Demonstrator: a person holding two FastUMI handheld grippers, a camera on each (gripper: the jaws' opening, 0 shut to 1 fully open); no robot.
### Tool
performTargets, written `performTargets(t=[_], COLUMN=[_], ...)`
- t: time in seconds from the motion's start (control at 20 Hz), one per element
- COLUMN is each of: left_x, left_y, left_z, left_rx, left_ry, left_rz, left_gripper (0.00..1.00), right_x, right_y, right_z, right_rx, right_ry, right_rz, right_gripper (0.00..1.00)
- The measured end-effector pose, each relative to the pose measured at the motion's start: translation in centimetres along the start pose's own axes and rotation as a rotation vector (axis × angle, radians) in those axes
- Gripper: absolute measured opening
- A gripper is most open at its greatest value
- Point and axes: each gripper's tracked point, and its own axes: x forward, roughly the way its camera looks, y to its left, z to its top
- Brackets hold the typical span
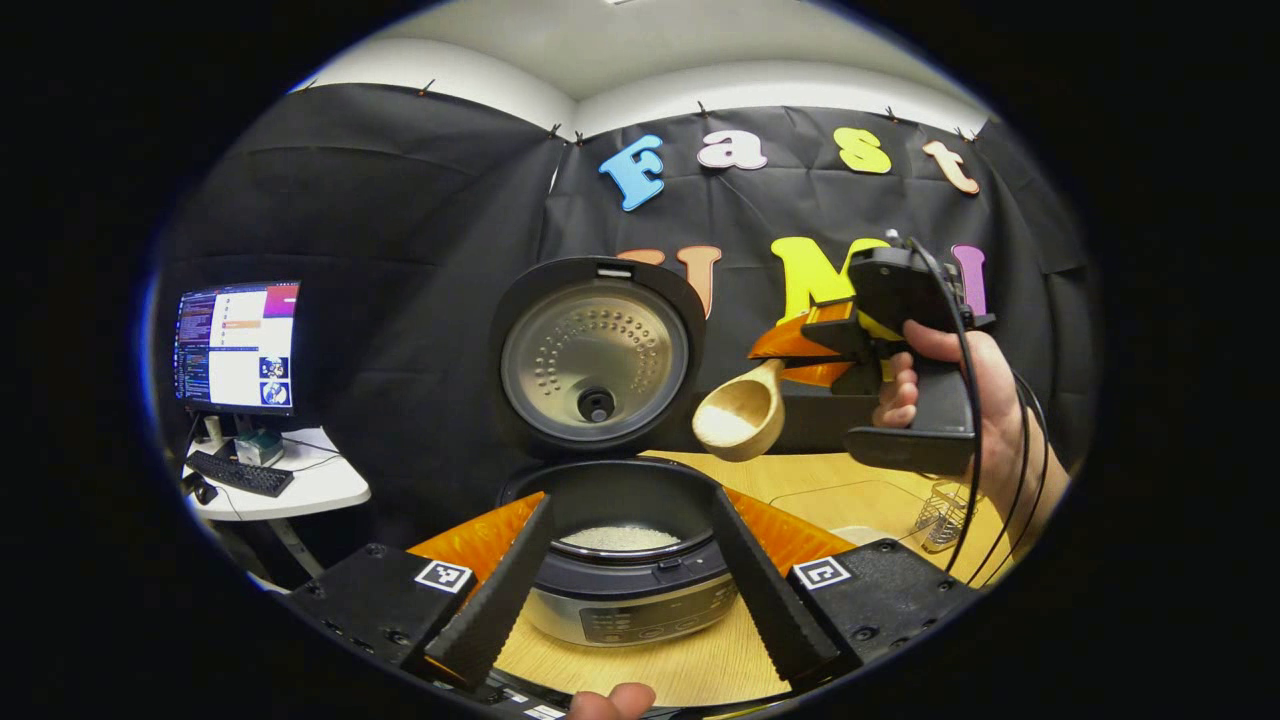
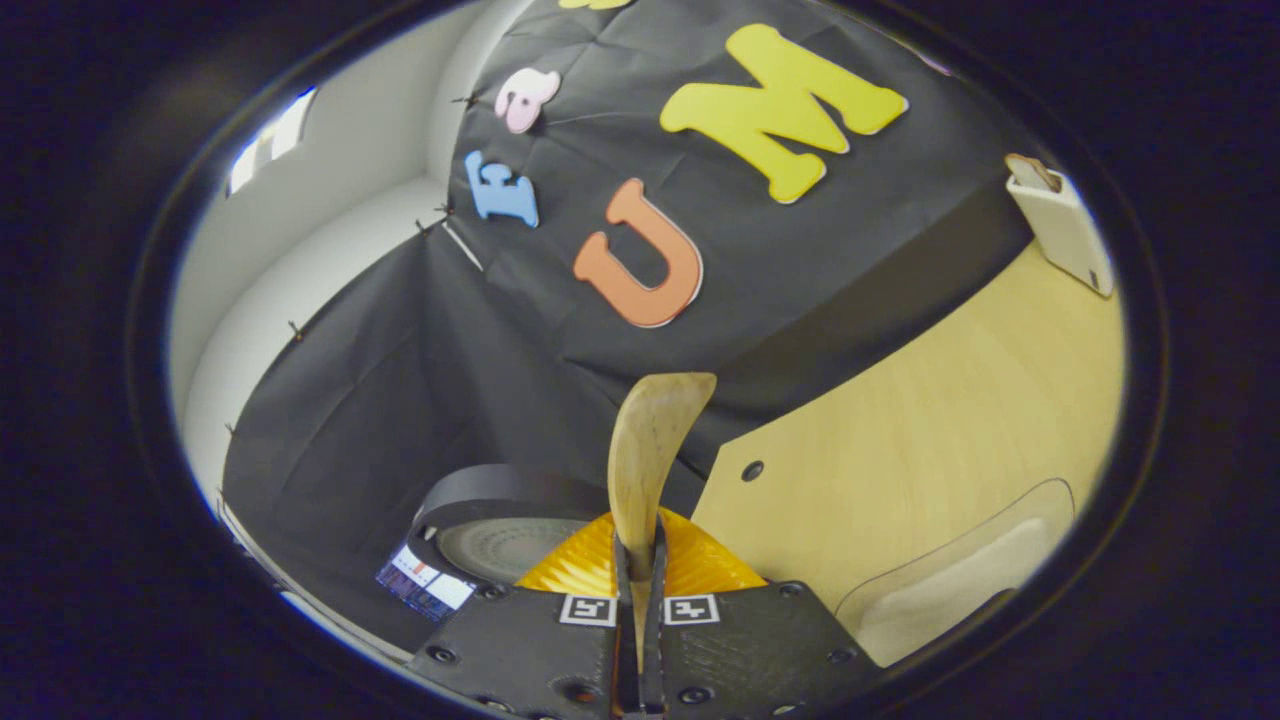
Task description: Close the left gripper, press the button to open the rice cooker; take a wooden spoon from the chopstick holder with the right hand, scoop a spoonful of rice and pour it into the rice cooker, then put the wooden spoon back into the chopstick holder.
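Left gripper view: my left gripper (image 1: 630,570) hangs released, its two fingers spread wide to either side of the rice cooker (image 1: 625,580), touching nothing. The cooker stands on the wooden table (image 1: 700,660) with its lid (image 1: 597,350) raised upright, and a layer of white rice (image 1: 618,538) lies in the inner pot. Up and to the right, above the table and beside the lid, a hand (image 1: 960,390) holds my right gripper (image 1: 800,350), which clenches the handle of the wooden spoon (image 1: 740,415). The spoon's bowl faces the camera; it appears to hold a little rice, though the view is too small to be sure. The wire chopstick holder (image 1: 940,515) stands on the table below that hand.

Right gripper view: my right gripper's fingers (image 2: 622,590) press together on the spoon's handle, the spoon rising edge-on ahead of them.
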Motion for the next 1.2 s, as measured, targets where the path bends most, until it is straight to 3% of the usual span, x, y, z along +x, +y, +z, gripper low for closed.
performTargets(t=[0.5, 1.2], left_x=[0.3, 0.3], left_y=[2.0, 3.8], left_z=[-1.4, -1.9], left_rx=[-0.008, 0.003], left_ry=[0.031, 0.045], left_rz=[0.033, 0.086], left_gripper=[1.0, 0.98], right_x=[3.0, 2.6], right_y=[3.6, 6.7], right_z=[-4.0, -5.1], right_rx=[-0.38, -0.883], right_ry=[0.012, -0.11], right_rz=[-0.037, -0.078], right_gripper=[0.02, 0.03])
